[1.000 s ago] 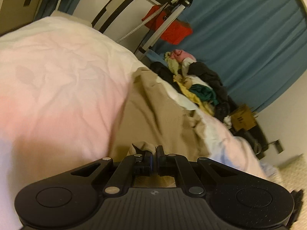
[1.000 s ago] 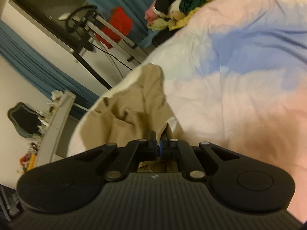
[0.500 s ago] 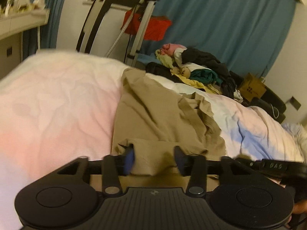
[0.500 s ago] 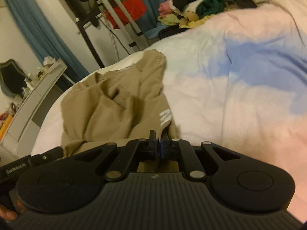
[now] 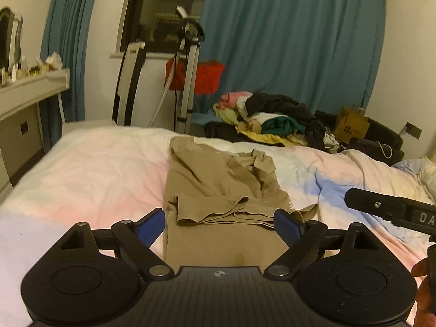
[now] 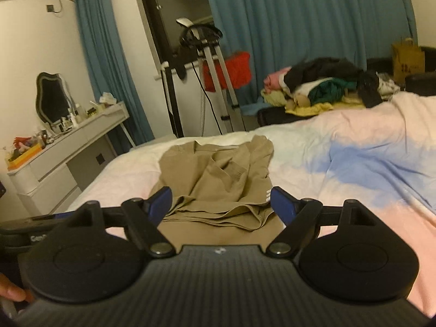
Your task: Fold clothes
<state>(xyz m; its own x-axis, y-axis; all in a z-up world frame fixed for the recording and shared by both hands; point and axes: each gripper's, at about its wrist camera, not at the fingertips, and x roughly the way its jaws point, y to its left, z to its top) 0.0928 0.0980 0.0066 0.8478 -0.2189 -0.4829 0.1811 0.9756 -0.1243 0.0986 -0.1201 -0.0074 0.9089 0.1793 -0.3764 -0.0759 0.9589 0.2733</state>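
Two grippers are in my hands, and both are opening wide with nothing pinched in them. My left gripper (image 5: 219, 222) and my right gripper (image 6: 220, 200) hang above the near edge of the tan shirt (image 5: 218, 179). The shirt lies partly folded on the pink and blue bed cover (image 5: 90, 169). A pile of clothes (image 6: 321, 87) sits far back.

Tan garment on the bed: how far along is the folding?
Done: the tan garment lies on the bed, its near edge doubled over. In hand: nothing; left gripper and right gripper jaws are opening, empty. Left: tidying its rumpled far end, then the clothes pile.
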